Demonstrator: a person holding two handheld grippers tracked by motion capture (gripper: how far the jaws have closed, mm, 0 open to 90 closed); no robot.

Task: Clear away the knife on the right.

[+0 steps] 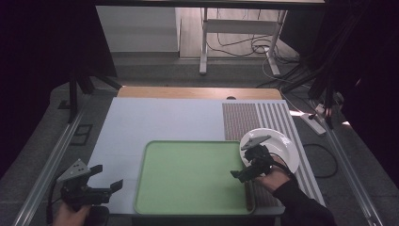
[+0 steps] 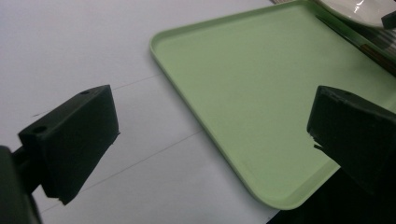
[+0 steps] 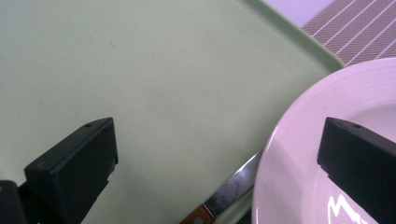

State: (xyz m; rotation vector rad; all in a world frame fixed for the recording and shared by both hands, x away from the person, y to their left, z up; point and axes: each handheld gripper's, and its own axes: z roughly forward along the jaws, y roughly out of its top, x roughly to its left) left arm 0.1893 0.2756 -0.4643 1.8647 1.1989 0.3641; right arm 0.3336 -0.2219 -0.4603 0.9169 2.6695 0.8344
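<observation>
Your left gripper (image 1: pixel 106 177) sits off the near left corner of the table (image 1: pixel 160 117), jaws spread wide with nothing between them — released. In the left gripper view (image 2: pixel 210 140) the pale tabletop lies under the left jaw, and the green tray (image 2: pixel 261 93) runs from between the jaws out past the right one, its rounded near corner just ahead of that jaw.

Moving right, the tray (image 1: pixel 193 174) lies between your two grippers, its surface bare.

Your right gripper (image 1: pixel 248 165) hangs over the tray's right edge, jaws parted wide and gripping nothing. In the right gripper view (image 3: pixel 217 158) one jaw stands over the green tray (image 3: pixel 140 70) and the other over the white plate (image 3: pixel 336 116) — the plate's rim lies between them, touched by neither pad. A knife (image 3: pixel 224 193) with a steel blade and brown handle lies below, its blade running under the plate's rim. In the high view the plate (image 1: pixel 277 143) rests on the striped mat (image 1: pixel 254 117), just past your right gripper.
</observation>
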